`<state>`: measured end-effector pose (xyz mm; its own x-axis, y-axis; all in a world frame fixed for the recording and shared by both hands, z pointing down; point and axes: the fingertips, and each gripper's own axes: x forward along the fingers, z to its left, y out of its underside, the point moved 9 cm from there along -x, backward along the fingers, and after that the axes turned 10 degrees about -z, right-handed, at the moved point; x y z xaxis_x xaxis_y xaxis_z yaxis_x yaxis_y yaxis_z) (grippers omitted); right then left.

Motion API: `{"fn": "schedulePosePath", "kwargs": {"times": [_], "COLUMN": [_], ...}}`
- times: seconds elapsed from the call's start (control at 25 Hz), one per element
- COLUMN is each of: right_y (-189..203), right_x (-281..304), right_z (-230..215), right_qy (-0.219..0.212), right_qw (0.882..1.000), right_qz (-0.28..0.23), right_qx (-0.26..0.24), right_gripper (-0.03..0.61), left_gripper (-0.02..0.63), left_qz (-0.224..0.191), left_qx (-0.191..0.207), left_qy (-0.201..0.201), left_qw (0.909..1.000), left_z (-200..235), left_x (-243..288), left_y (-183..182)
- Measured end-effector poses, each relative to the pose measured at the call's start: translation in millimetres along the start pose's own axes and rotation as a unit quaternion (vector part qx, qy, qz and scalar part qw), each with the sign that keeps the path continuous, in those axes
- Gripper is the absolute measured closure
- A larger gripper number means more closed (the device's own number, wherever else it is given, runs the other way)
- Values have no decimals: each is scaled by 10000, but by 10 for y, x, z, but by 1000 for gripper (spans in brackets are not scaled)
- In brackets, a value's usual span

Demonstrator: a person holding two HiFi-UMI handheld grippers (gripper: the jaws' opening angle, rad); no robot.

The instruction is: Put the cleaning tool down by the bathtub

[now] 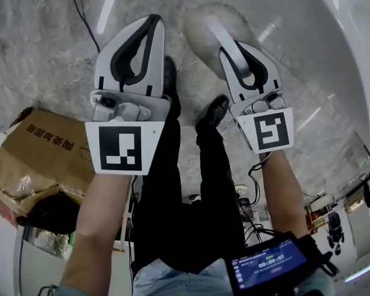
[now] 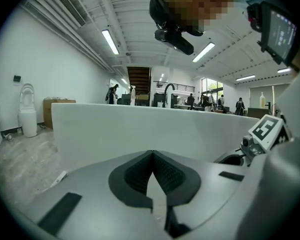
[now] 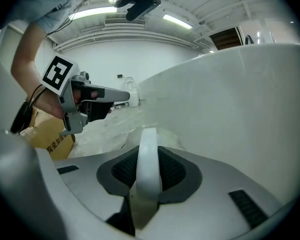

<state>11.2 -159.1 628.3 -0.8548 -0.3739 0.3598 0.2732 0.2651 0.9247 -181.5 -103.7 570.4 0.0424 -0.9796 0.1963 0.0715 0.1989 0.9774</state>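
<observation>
Right gripper view: your right gripper clamps the cleaning tool (left gripper closed, empty); lower it gently beside the bathtub.

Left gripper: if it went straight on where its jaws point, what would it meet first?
Most likely the white outer wall of the bathtub, straight ahead of the left gripper; nothing shows between, though depth is unclear.

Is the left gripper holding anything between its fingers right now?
No, the left gripper is empty: its fingers meet at the tips.
</observation>
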Motion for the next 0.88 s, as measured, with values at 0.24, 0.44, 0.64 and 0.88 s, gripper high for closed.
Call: {"fn": "schedulePosePath", "kwargs": {"times": [0.24, 0.44, 0.64, 0.88], "right_y": [381, 708, 970, 1254], "right_x": [91, 201, 300, 365], "right_z": [-128, -180, -173, -203], "right_qy": [33, -62, -121, -166], "right_qw": [9998, 9996, 9994, 9981], "right_qz": [152, 235, 288, 575], "right_qx": [-84, -112, -176, -124], "right_gripper": [477, 477, 477, 477], "left_gripper": [599, 600, 600, 600], "left_qz": [-32, -20, 15, -3], "left_qx": [-31, -42, -61, -26], "left_qy": [100, 171, 221, 263], "left_qw": [9999, 9998, 9997, 9997], "left_z": [14, 13, 45, 59], "left_x": [111, 194, 182, 239], "left_y": [388, 673, 881, 1147]}}
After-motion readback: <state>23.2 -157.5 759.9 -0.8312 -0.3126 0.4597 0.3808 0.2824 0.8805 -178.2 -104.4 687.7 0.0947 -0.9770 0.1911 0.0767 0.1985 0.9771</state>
